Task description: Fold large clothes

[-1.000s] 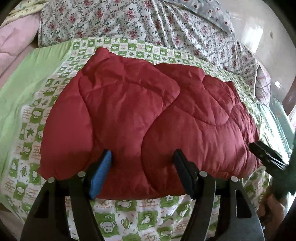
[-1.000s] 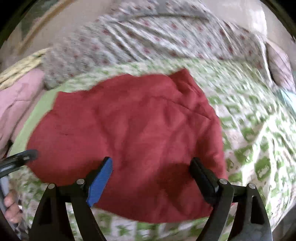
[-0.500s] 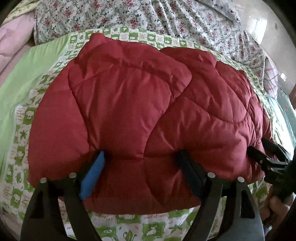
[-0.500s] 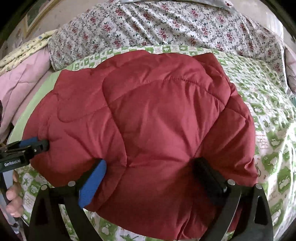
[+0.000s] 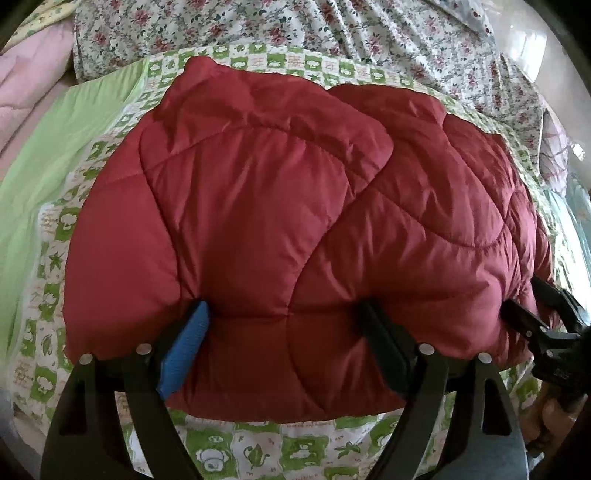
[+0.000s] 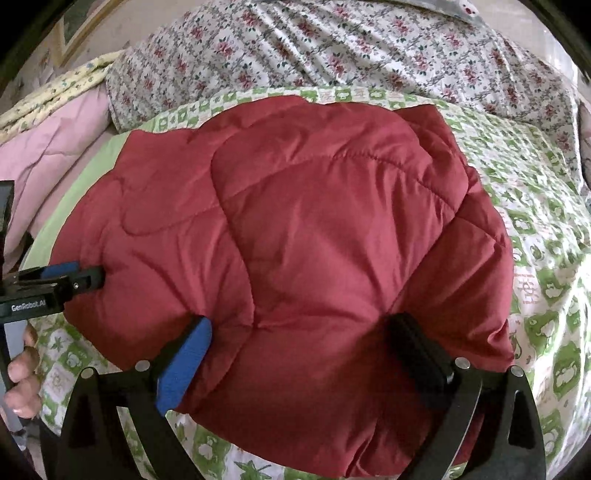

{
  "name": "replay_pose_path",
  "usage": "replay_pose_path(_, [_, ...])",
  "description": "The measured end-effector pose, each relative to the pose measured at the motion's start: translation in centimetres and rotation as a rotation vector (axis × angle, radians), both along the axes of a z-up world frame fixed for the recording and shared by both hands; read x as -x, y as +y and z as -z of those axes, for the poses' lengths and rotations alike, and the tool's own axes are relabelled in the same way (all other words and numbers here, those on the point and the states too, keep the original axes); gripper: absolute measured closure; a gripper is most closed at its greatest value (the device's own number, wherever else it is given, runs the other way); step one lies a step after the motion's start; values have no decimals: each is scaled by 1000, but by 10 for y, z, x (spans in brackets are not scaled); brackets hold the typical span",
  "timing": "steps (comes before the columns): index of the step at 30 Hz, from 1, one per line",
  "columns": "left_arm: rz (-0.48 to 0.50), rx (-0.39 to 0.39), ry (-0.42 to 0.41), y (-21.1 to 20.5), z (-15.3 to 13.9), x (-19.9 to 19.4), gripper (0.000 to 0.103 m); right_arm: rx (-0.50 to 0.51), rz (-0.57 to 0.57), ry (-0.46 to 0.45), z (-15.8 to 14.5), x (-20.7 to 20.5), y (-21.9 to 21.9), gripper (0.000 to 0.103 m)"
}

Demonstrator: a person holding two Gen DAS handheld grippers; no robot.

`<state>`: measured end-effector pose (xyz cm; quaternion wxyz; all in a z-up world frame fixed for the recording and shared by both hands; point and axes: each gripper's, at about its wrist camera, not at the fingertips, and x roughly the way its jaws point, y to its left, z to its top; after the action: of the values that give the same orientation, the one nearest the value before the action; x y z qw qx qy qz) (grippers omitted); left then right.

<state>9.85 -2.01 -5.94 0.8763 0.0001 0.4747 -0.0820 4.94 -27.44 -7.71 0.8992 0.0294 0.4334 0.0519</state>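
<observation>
While a floral quilt (image 5: pixel 369 44) and pink bedding (image 6: pixel 55 147) crowd the bed's far side, the folded red quilted jacket (image 5: pixel 295 229) lies on the green-checked sheet (image 5: pixel 258 443). Both tilt downward: left hand-held gripper (image 5: pixel 284 332) opening, right hand-held gripper (image 6: pixel 303 343) wide, each straddling its near edge.

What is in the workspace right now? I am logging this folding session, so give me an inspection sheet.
Surface: a green-patterned bedsheet on a bed.
Job's things: a red padded garment, folded into a thick bundle that lies on the sheet.
Clutter: a floral quilt beyond the garment, and a pink blanket at the left.
Grippers: the left gripper has its jaws opening, with the garment's near edge bulging between them. The right gripper has its jaws wide, with its tips sunk in the padding.
Cables: nothing seen.
Surroundings: a framed picture on the wall.
</observation>
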Motion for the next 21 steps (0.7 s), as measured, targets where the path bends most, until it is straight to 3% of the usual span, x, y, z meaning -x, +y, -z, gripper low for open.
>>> replay_pose_path(12, [-1, -29, -19, -2, 0, 4, 17, 16, 2, -19, 2, 4, 2, 4])
replay_pose_path(18, [25, -22, -31, 3, -14, 17, 18, 18, 26, -4, -1, 6, 1, 5])
replay_pose_path(21, [27, -12, -78, 13, -28, 27, 18, 6, 39, -9, -16, 16, -1, 7])
